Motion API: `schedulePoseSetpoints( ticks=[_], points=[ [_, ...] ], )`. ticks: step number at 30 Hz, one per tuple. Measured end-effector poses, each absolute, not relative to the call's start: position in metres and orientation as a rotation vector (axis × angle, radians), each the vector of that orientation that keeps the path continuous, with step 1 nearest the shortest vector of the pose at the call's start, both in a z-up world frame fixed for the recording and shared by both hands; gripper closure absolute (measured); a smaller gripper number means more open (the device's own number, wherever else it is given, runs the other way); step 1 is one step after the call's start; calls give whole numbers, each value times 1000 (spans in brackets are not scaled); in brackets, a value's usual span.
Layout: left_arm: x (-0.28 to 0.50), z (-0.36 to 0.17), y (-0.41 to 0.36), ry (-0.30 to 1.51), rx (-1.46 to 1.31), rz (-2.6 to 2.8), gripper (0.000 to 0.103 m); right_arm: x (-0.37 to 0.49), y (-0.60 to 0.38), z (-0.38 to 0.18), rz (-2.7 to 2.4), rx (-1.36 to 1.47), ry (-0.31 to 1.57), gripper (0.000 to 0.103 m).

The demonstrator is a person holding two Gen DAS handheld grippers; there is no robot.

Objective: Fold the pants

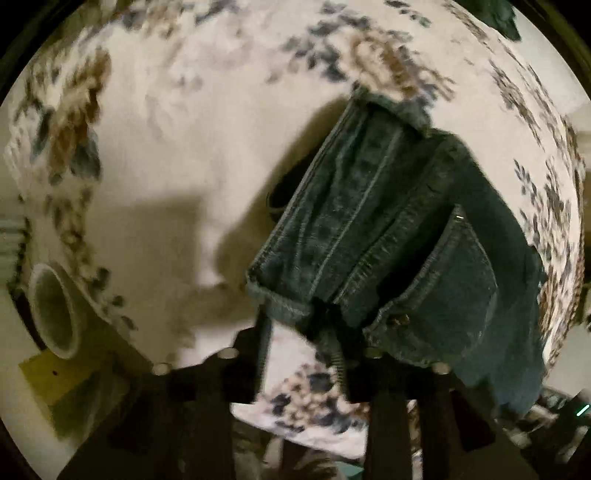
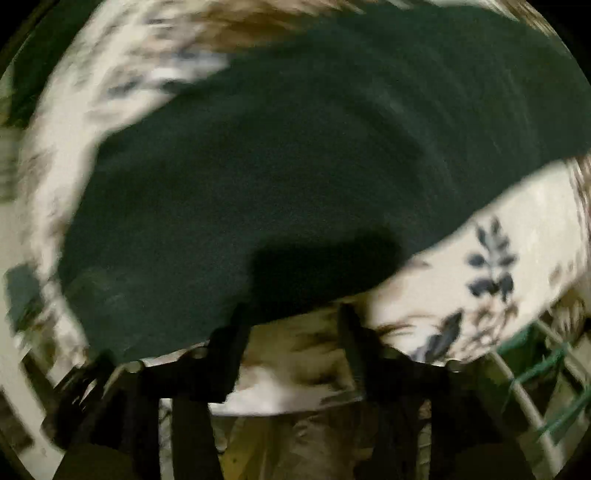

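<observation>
The dark blue denim pants (image 1: 391, 243) lie bunched on a floral bedsheet (image 1: 166, 147), waistband and a back pocket toward me. My left gripper (image 1: 299, 332) is open just at the waistband edge, its right finger (image 1: 332, 332) touching the denim, nothing pinched. In the right wrist view the pants (image 2: 295, 147) fill the blurred upper frame as a dark flat leg. My right gripper (image 2: 291, 332) is open at the near edge of that fabric, over the sheet (image 2: 498, 229).
A pale round bowl-like object (image 1: 55, 310) and a yellow box (image 1: 55, 376) sit off the bed's left edge. A white rack with green bars (image 2: 546, 369) stands at the right. A dark cloth (image 1: 498, 14) lies at the far top.
</observation>
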State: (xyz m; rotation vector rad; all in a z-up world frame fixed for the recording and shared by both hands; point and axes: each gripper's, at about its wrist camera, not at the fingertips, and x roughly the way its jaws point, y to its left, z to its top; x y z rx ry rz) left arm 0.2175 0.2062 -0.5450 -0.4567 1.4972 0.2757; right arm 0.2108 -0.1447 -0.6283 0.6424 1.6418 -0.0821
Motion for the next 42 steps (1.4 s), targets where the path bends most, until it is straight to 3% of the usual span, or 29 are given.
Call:
schedulePoseSetpoints(
  ticks=[2, 7, 13, 15, 20, 23, 26, 28, 29, 30, 34, 35, 37, 42],
  points=[
    [222, -528, 198, 1474, -378, 285, 30, 244, -133, -610, -3, 601, 1639, 46],
    [247, -496, 176, 1332, -244, 369, 29, 362, -98, -608, 87, 518, 1627, 46],
    [284, -512, 166, 1315, -236, 352, 29, 459, -50, -671, 82, 334, 1875, 47],
    [294, -517, 161, 1313, -215, 332, 29, 458, -50, -672, 41, 257, 1873, 95],
    [297, -524, 160, 1324, -198, 299, 29, 455, -80, -629, -15, 386, 1700, 99],
    [293, -528, 160, 1335, -195, 300, 29, 451, -94, -633, -15, 449, 1659, 99],
    [291, -528, 159, 1352, -210, 297, 29, 453, -99, -661, 47, 519, 1706, 93],
    [291, -522, 155, 1348, -218, 286, 29, 442, -106, -662, 106, 610, 1685, 72],
    [291, -517, 152, 1337, -215, 276, 29, 435, -116, -649, 133, 652, 1624, 47],
    [291, -509, 145, 1317, -205, 263, 29, 428, -121, -637, 137, 653, 1572, 30],
    [293, -489, 104, 1280, -118, 172, 28, 372, -169, -598, 59, 580, 1449, 25],
    [293, -487, 91, 1285, -98, 142, 22, 351, -186, -595, 21, 583, 1437, 20],
    [290, -486, 56, 1308, -68, 60, 19, 308, -224, -592, -57, 626, 1399, 9],
    [274, -495, -44, 1378, 21, -117, 16, 210, -329, -614, -265, 896, 1313, 8]
  ],
)
